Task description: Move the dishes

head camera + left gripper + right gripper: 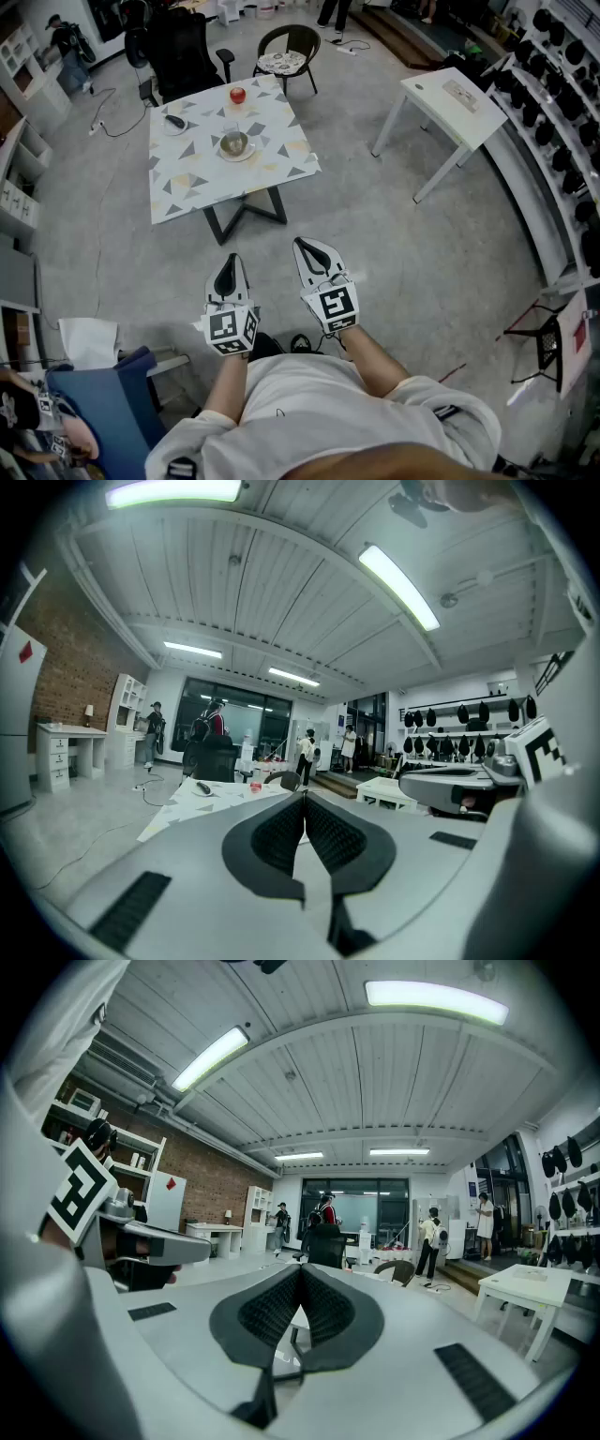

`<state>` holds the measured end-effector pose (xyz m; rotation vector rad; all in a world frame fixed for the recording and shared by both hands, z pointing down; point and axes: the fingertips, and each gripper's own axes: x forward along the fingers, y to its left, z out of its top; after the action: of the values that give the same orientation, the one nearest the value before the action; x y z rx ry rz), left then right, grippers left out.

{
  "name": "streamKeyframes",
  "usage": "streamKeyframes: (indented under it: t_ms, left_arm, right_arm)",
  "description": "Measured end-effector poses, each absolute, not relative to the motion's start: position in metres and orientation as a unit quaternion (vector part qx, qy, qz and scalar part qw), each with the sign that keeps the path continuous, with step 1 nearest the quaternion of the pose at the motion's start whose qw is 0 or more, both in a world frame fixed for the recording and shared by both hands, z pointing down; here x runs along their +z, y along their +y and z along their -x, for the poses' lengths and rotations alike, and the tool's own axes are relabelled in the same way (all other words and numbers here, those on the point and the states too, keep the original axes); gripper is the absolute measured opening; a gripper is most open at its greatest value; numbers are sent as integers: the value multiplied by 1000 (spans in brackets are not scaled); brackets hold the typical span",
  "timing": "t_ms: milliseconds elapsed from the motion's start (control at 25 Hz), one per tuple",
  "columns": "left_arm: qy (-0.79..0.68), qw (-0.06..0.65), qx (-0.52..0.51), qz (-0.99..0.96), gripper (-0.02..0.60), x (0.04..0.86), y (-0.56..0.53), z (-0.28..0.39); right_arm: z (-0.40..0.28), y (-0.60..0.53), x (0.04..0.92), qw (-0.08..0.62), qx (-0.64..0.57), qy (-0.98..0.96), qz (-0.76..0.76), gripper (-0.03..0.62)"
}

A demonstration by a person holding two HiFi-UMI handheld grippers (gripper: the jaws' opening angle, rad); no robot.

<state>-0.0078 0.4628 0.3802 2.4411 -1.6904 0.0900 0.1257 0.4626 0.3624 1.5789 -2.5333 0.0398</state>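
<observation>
A low table with a grey triangle pattern stands ahead of me. On it sit a plate with a glass bowl, a small dish holding a dark object, a clear glass and a red apple. My left gripper and right gripper hang side by side over the floor, well short of the table. Both are shut with nothing between their pads. The table shows small and distant in the left gripper view, and the right gripper's jaws mostly hide it in the right gripper view.
A black office chair and a wicker chair stand behind the table. A white table is at the right, with a rack of dark items along the wall. A blue chair is at my left. People stand far off.
</observation>
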Motion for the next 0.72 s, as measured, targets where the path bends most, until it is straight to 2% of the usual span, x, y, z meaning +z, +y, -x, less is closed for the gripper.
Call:
streamKeyframes:
  t_ms: [440, 560, 720]
  left_arm:
    - [-555, 76, 55, -827, 21, 396, 431, -13]
    - [-549, 82, 60, -829, 21, 406, 405, -7]
    - [-539, 92, 62, -835, 21, 418, 366, 2]
  right_arm:
    - [-143, 441, 397, 81, 32, -852, -516, -1]
    - [-137, 420, 407, 90, 34, -856, -507, 54]
    - [-128, 385, 417, 110, 39, -854, -508, 72]
